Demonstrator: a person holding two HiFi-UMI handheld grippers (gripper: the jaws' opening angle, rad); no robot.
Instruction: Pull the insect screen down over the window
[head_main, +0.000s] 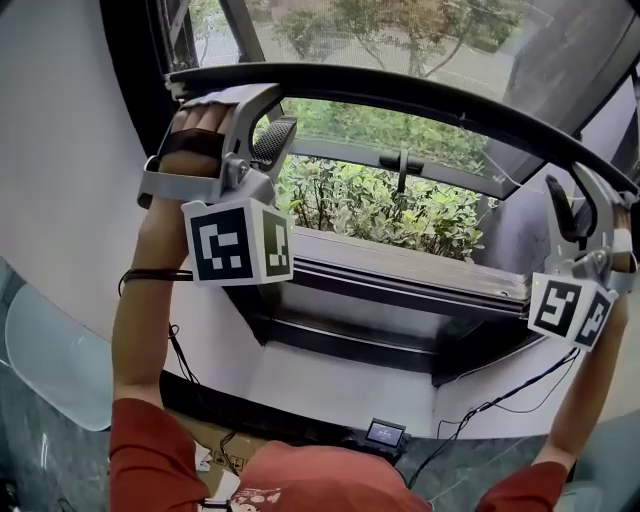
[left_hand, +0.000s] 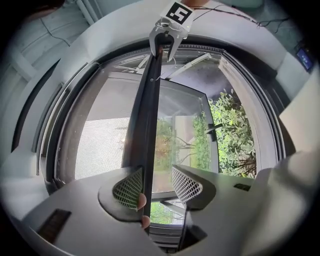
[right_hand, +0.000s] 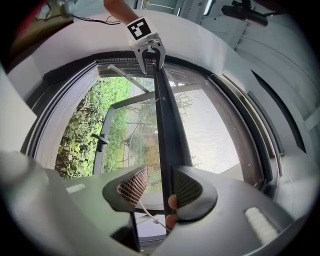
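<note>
Grey mesh insect screen (left_hand: 100, 145): black pull bar (head_main: 400, 95) sits between parted fingers of left gripper (left_hand: 156, 175) and right gripper (right_hand: 159, 175), unclamped; uneven tugging could slip it.

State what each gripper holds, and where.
Nothing is clamped. The screen bar passes through open jaws, touching one pad each: left gripper near its left end, right gripper near its right end.

White ledge (head_main: 330, 385), small screen device (head_main: 385, 433), black cable (head_main: 500, 400)
</note>
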